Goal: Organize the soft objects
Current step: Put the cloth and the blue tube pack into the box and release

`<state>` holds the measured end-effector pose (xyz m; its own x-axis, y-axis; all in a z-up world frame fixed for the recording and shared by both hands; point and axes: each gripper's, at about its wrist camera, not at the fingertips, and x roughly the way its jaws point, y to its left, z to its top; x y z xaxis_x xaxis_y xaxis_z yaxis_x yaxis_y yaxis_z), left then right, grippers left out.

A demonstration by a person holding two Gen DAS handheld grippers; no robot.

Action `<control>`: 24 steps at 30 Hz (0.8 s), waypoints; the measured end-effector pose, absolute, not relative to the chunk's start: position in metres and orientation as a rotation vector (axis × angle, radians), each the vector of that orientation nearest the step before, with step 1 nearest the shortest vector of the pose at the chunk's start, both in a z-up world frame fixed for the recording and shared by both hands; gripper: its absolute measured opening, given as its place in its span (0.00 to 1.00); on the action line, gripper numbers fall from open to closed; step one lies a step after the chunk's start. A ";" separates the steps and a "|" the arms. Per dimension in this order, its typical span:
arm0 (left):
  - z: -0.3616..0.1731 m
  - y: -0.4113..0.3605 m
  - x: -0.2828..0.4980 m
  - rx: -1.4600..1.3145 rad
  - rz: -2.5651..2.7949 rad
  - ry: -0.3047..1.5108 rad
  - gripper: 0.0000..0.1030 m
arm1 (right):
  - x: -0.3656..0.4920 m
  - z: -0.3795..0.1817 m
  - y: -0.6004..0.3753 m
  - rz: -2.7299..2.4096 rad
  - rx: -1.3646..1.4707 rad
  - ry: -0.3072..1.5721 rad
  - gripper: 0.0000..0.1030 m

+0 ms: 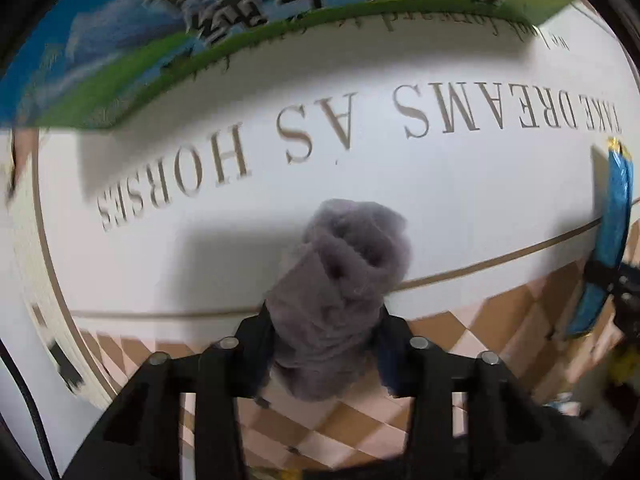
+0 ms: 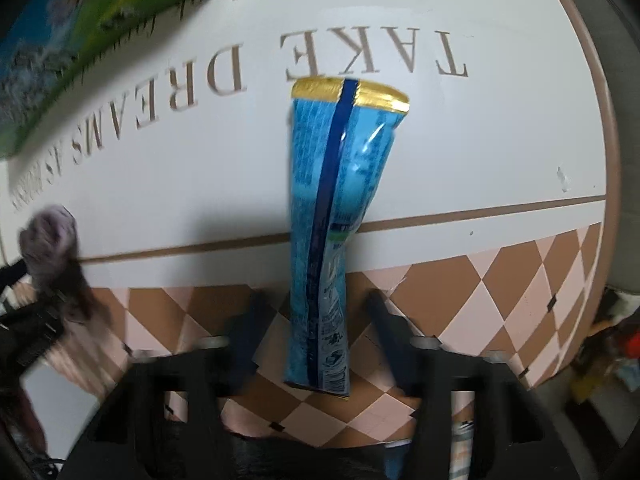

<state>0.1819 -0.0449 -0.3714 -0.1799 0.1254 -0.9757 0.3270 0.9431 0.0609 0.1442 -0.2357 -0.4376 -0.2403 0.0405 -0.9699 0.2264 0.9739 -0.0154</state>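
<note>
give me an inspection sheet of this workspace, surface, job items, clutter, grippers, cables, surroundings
Surface: white mat with brown lettering, brown border line and a checkered edge.
Job's things: grey fuzzy cloth bunched in the left hand-held gripper; blue pouch with gold end between the right hand-held gripper fingers, the grip itself unclear.
Clutter: blue and green printed box on the mat's far side.
Grippers: left shut on the cloth; right's jaws stand apart from the pouch's sides.
Cables: black cable at the left wrist view's lower left.
Surroundings: blurred items beyond the mat's right edge.

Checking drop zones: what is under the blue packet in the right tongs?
Under the blue packet shows the white mat with its brown line and checkered edge. The strip directly behind the packet is covered.
</note>
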 end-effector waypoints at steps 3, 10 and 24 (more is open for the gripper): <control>-0.354 -0.039 0.186 0.256 -0.172 1.733 0.37 | 0.144 -0.433 -0.228 -0.145 0.175 1.811 0.19; -0.244 -0.035 0.222 0.021 -0.266 1.590 0.37 | 0.171 -0.333 -0.206 0.066 0.209 1.668 0.18; -0.227 0.009 0.422 0.021 -0.123 1.640 0.37 | 0.394 -0.235 -0.199 0.138 0.064 1.508 0.18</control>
<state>0.4223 0.0086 -0.2273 -0.0736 -0.0609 -0.9954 0.0877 0.9939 -0.0673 0.3937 -0.1987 -0.2353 0.0569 0.1306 -0.9898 -0.0518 0.9905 0.1278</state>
